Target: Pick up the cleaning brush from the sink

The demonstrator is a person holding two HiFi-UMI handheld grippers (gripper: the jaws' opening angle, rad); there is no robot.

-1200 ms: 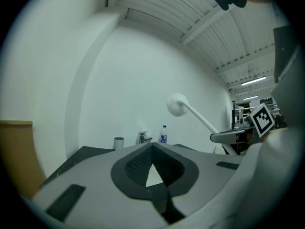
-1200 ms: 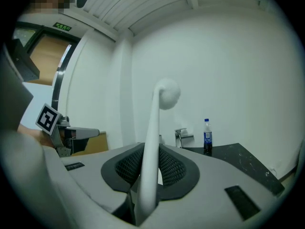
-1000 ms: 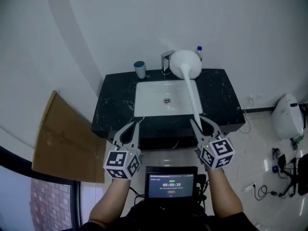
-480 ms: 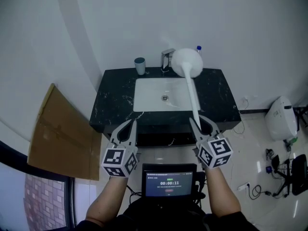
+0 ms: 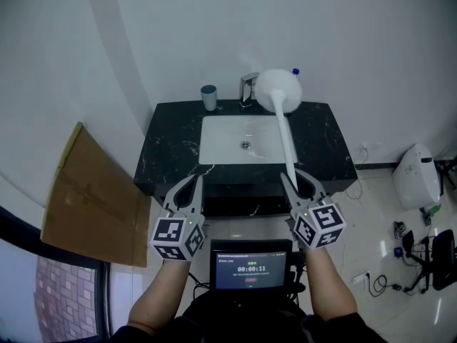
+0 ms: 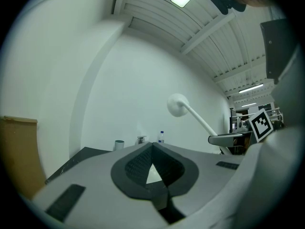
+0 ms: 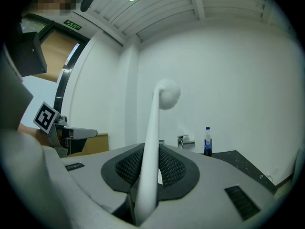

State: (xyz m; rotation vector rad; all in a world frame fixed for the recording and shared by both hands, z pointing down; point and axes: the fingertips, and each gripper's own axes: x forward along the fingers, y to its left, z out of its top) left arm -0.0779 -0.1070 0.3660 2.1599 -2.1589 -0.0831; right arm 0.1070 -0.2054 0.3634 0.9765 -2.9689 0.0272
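Cleaning brush (image 5: pixel 284 131) sits clamped by its handle in my right gripper (image 5: pixel 298 185). Its long axis runs straight ahead from the jaws, round head lifted clear above the sink (image 5: pixel 221 148). My left gripper (image 5: pixel 188 186) is closed on nothing.

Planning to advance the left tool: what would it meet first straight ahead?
Likely the black counter front edge, just ahead of the left tool; its height against the countertop is unclear.
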